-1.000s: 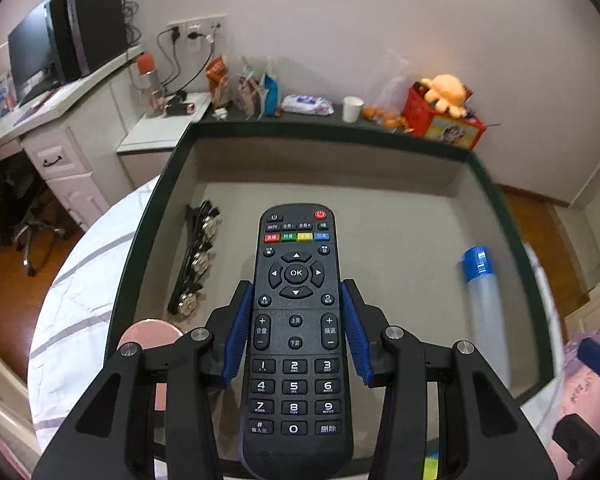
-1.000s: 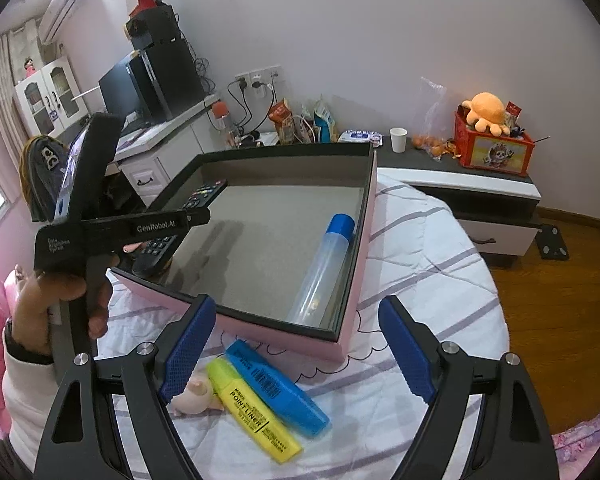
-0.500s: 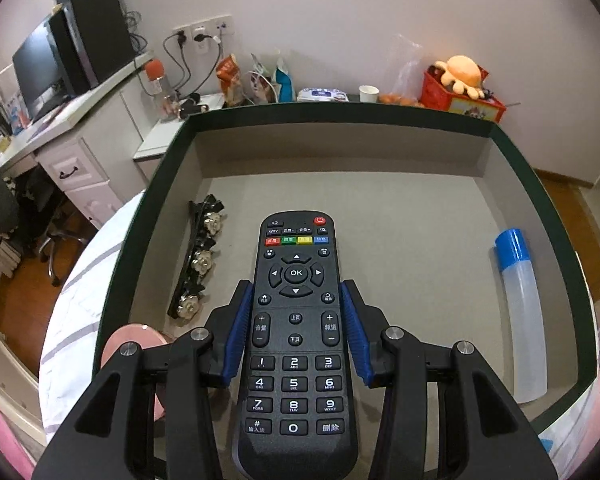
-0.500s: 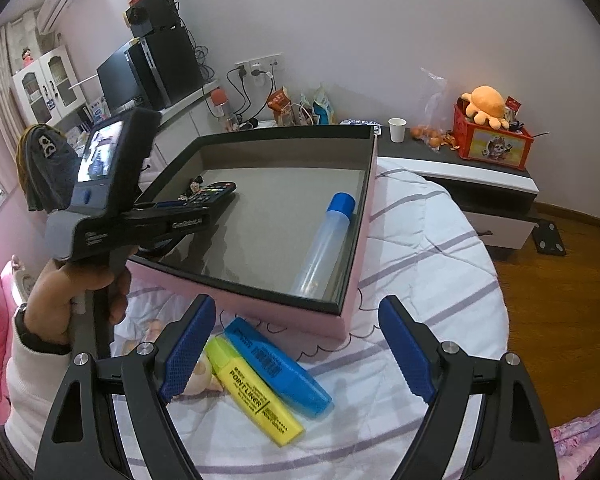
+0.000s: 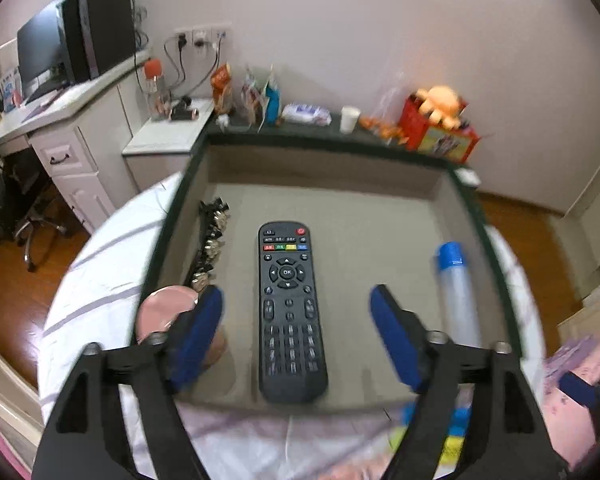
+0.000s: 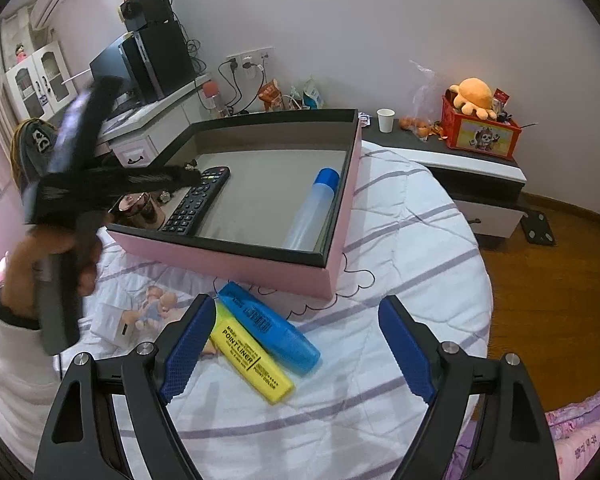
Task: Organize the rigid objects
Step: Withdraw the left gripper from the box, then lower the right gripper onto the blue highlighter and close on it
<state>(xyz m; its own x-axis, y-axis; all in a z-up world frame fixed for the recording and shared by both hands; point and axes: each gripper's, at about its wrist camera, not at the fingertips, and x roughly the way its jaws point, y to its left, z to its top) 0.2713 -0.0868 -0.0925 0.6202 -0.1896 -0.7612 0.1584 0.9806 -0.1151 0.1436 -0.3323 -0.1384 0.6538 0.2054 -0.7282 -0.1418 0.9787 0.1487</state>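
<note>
One black remote [image 5: 290,308] flat in pink box [image 6: 236,262], clear of left gripper [image 5: 296,330], fingers apart; two highlighters [image 6: 260,340]; right gripper [image 6: 296,352] likewise spread, empty.

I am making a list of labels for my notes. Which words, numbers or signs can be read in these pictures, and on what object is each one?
"POINT LINER" on the yellow highlighter; its smaller print is too small to read.
"OK" on the centre key of the remote control; its other keys are blurred.
Dark print on the blue highlighter: not readable.
The red box shows a cartoon picture; no readable words.
</note>
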